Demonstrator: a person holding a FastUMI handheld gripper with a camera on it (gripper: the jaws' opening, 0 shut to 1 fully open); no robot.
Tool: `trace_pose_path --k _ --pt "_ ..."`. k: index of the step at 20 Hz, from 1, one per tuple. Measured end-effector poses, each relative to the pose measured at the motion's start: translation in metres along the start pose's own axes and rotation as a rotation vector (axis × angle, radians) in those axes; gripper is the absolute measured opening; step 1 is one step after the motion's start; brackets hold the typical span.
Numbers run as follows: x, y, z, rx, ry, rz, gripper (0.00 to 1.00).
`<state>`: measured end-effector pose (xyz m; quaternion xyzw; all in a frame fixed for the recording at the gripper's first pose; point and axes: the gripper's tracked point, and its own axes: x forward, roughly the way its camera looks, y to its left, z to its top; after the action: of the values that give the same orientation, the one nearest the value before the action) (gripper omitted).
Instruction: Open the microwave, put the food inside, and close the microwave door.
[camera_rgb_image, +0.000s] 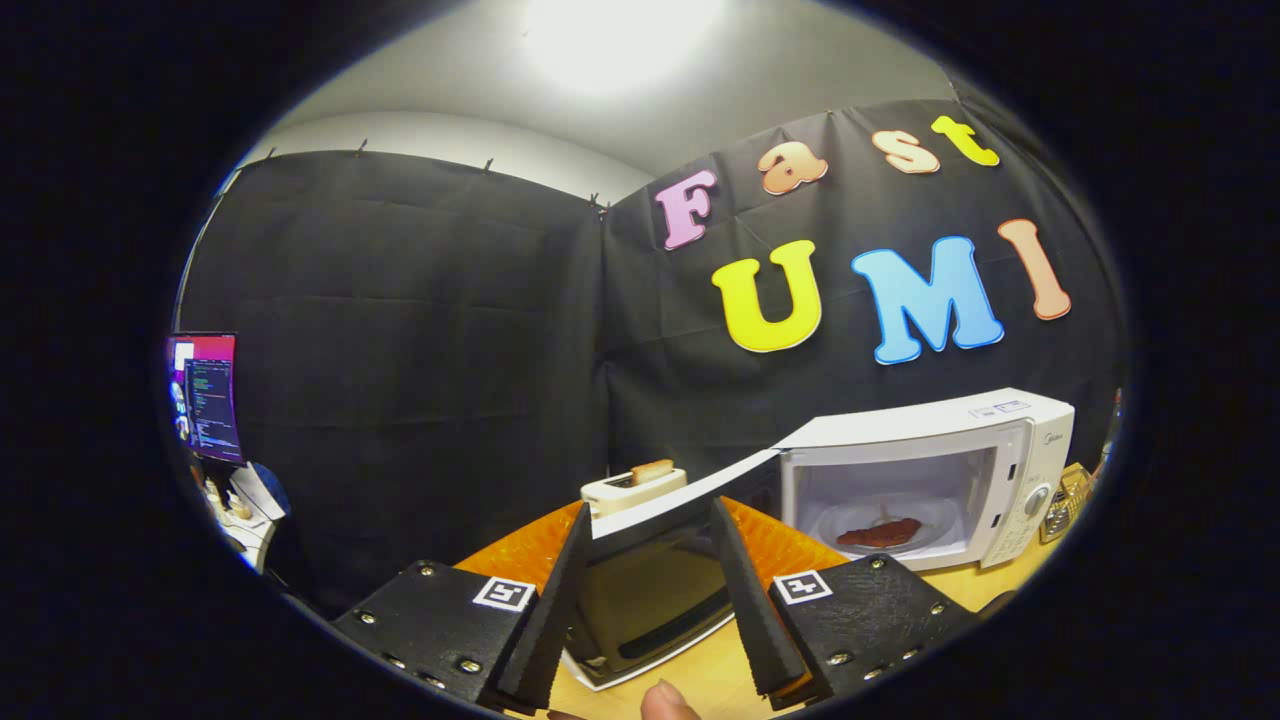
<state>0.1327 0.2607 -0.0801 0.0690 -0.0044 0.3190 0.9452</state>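
While the microwave (960, 470) stands on the wooden table (700, 670) with its cavity exposed, its door (655, 570) is swung fully out to the side of the oven away from the control panel. The food (880, 532), a dark reddish piece, lies on the round plate (850, 520) inside the cavity, so it is already within the microwave. The control panel with its round knob (1037, 498) sits on the far side of the cavity from the door.

The gripper (648, 520) has its fingers spread wide, holding nothing. The open door's outer edge and dark window lie between the two fingers; whether either finger touches the door cannot be told. A person's fingertip (665, 703) shows at the near end of the door, between the finger bases.

Beyond the door, on the side away from the cavity, a pale toaster (632, 490) stands with a slice of bread (652, 470) rising from its slot. An orange mat (790, 540) lies under the door, between it and the microwave body. Well away from the microwave, past the toaster and against the booth wall, a lit monitor (205, 395) is visible.
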Motion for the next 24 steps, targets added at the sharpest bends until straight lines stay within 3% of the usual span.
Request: trace_pose_path --k 3,10,11,12,14,16,17,19,22,24 --pt "-0.005 0.037 -0.012 -0.059 0.061 0.063 0.72" --pt "0.010 0.141 -0.060 -0.059 0.138 0.263 0.70" --pt "0.019 0.141 -0.070 -0.066 0.153 0.229 0.65" --pt "0.027 0.138 -0.079 -0.068 0.161 0.187 0.48" --pt "0.047 0.128 -0.098 -0.055 0.179 0.144 0.25" --pt "0.062 0.115 -0.115 -0.091 0.199 0.068 0.25" --pt "0.062 0.098 -0.116 -0.116 0.212 0.028 0.16" --pt "0.067 0.100 -0.136 -0.116 0.240 0.027 0.01" --pt "0.055 0.086 -0.136 -0.195 0.226 -0.007 0.01" --pt "0.046 0.078 -0.133 -0.176 0.211 -0.031 0.01"
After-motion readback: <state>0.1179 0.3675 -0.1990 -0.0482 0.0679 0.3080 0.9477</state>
